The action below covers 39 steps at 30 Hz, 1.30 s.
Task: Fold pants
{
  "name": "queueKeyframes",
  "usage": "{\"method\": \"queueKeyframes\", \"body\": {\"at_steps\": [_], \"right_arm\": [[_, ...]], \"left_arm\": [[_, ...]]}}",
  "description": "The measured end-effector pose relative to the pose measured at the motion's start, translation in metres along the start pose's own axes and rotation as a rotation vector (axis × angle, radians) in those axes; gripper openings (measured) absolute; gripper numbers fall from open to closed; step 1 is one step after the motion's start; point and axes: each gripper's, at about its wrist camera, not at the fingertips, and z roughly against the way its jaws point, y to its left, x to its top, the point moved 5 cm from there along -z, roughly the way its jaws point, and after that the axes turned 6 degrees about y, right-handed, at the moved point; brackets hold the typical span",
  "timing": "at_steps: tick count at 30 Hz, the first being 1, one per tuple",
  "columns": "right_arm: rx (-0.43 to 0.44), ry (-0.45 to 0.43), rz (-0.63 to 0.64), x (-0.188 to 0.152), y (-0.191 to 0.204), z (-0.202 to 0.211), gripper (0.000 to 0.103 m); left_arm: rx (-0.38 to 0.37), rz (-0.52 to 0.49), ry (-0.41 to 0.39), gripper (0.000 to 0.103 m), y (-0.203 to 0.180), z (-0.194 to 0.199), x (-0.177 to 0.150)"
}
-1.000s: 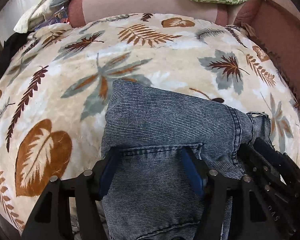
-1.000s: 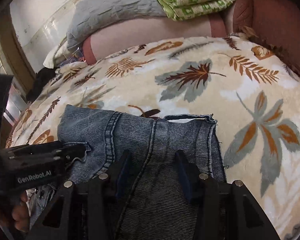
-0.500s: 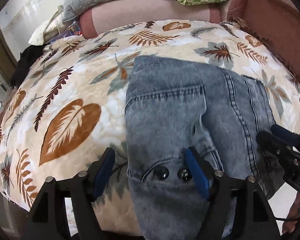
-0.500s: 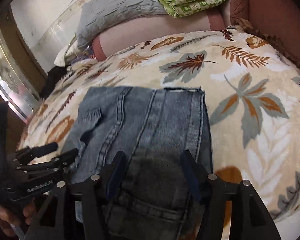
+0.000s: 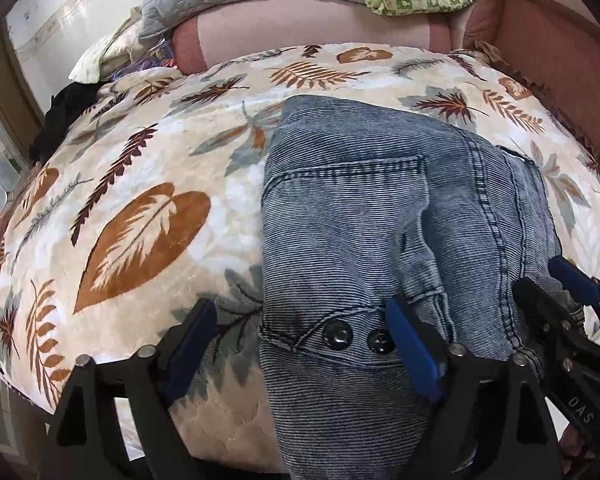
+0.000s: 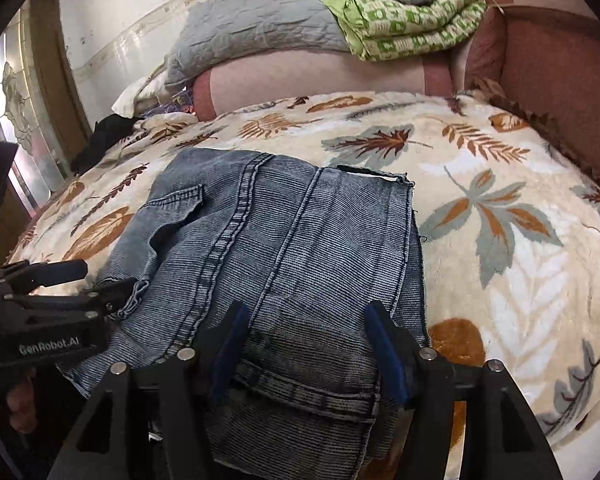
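Your left gripper (image 6: 66, 280) carries the only clear lettering: "GenRobot.AI" in white on its black body, at the lower left of the right wrist view. On your right gripper (image 5: 556, 280), at the lower right edge of the left wrist view, you can read "DAS" and nothing more.

The pants (image 5: 380, 232), blue-grey ribbed denim, lie folded on the leaf-print blanket (image 5: 140, 220) in the centre of both views. Their near end, with two dark buttons (image 5: 338, 334) beside a pocket edge, hangs over the blanket's front edge at the bottom of the frame. In the right wrist view the raw hem (image 6: 376, 174) sits at the upper middle, with a back pocket flap to its left.

Both of your tongs stand apart. The left gripper's blue pads (image 5: 412, 344) straddle the buttoned end without pinching it; the right gripper's pads (image 6: 384, 356) sit wide on either side of the waistband, also unclamped.

Against half a second ago you have pulled both grippers slightly back and the pants look much the same, spread flat. A second ago the cloth was bunched up close between your fingers, with far less of the fold laid out on the blanket.

At the top of both views lie a grey quilted pillow (image 6: 260, 28) and a green patterned quilt (image 6: 408, 20), with a reddish sofa arm (image 6: 548, 64) at the upper right.
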Motion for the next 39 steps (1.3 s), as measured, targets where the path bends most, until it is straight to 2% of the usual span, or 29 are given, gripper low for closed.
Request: {"method": "queueKeyframes", "body": {"at_steps": [8, 12, 15, 20, 27, 29, 31, 33, 39], "right_arm": [[-0.03, -0.043, 0.035, -0.005, 0.003, 0.0, 0.065], [-0.033, -0.049, 0.037, -0.006, 0.003, 0.0, 0.065], [-0.033, -0.049, 0.037, -0.006, 0.004, 0.0, 0.065], [-0.036, -0.044, 0.037, -0.006, 0.004, 0.0, 0.065], [-0.046, 0.001, 0.05, -0.001, 0.005, 0.0, 0.066], [-0.04, 0.053, 0.038, 0.005, 0.004, 0.001, 0.068], [-0.021, 0.102, 0.011, 0.011, 0.001, 0.003, 0.074], [-0.036, 0.123, 0.002, 0.016, -0.001, 0.01, 0.075], [-0.13, 0.029, 0.115, 0.037, 0.017, 0.056, 0.075]], "left_arm": [[-0.022, 0.071, -0.025, 0.103, 0.011, -0.009, -0.005], [-0.089, 0.137, -0.03, 0.103, 0.017, -0.013, -0.009], [-0.168, 0.201, -0.035, 0.103, 0.025, -0.019, -0.014], [-0.169, 0.238, -0.052, 0.103, 0.024, -0.018, -0.016], [-0.241, 0.318, -0.058, 0.103, 0.033, -0.007, -0.016], [-0.163, 0.331, -0.095, 0.103, 0.041, 0.007, -0.017], [-0.108, 0.306, -0.158, 0.103, 0.047, 0.03, -0.014], [-0.035, 0.272, -0.198, 0.103, 0.051, 0.053, -0.01], [0.096, 0.123, -0.26, 0.103, 0.051, 0.118, 0.005]]}}
